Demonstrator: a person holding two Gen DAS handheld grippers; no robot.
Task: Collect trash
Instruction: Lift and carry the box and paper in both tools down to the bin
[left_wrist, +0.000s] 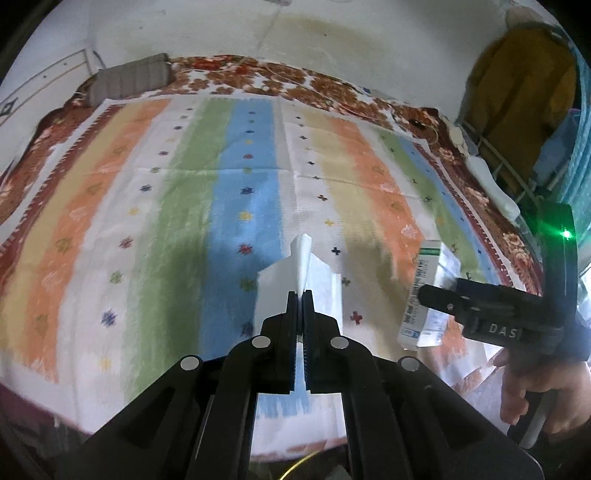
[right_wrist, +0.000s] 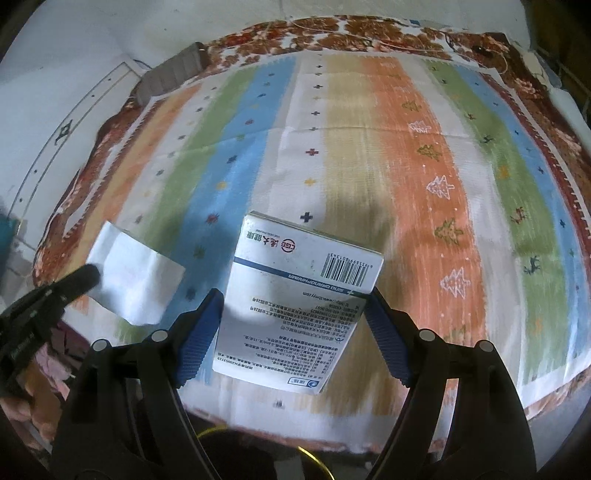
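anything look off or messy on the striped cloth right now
Nothing stands out. The striped cloth lies flat and bare; the white tissue is pinched in the left gripper, and the medicine box sits between the right gripper's jaws.

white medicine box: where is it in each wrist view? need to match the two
Left wrist: white medicine box at right, seen edge-on, clamped in the right gripper.
Right wrist: bottom centre, between that gripper's blue pads, barcode facing the camera.
Shared landmark: the white tissue pinched in the left gripper, over the striped cloth's blue stripe.
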